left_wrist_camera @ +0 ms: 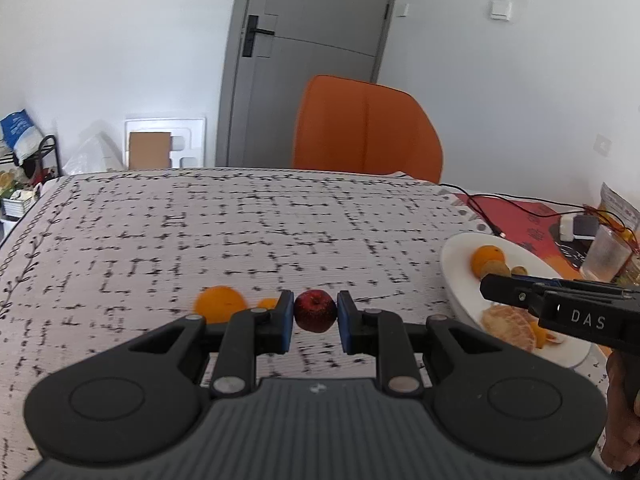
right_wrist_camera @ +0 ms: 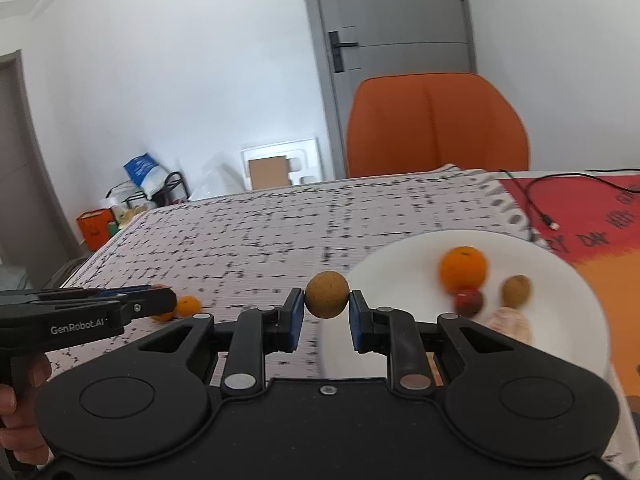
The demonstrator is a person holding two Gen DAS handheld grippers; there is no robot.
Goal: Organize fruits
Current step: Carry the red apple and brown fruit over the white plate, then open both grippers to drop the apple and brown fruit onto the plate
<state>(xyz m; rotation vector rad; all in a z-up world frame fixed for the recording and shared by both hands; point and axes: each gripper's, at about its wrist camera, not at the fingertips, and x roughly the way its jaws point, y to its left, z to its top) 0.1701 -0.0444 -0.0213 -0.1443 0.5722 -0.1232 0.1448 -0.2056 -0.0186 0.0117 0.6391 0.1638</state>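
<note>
My left gripper (left_wrist_camera: 315, 314) is shut on a small dark red fruit (left_wrist_camera: 315, 311), held above the patterned tablecloth. Behind it on the cloth lie a large orange (left_wrist_camera: 220, 304) and a smaller one (left_wrist_camera: 267, 303). My right gripper (right_wrist_camera: 325, 307) is shut on a round brown fruit (right_wrist_camera: 327, 294), held at the left rim of the white plate (right_wrist_camera: 568, 280). On the plate lie an orange (right_wrist_camera: 463, 269), a red fruit (right_wrist_camera: 469, 302), a brown fruit (right_wrist_camera: 517, 290) and a peeled citrus (right_wrist_camera: 510, 324). The right gripper appears at the right edge of the left wrist view, over the plate (left_wrist_camera: 460, 256).
An orange chair (left_wrist_camera: 366, 128) stands behind the table's far edge. Black cables (left_wrist_camera: 500, 208), a clear cup (left_wrist_camera: 606, 254) and a small adapter sit on the red mat right of the plate. A grey door and boxes stand by the wall.
</note>
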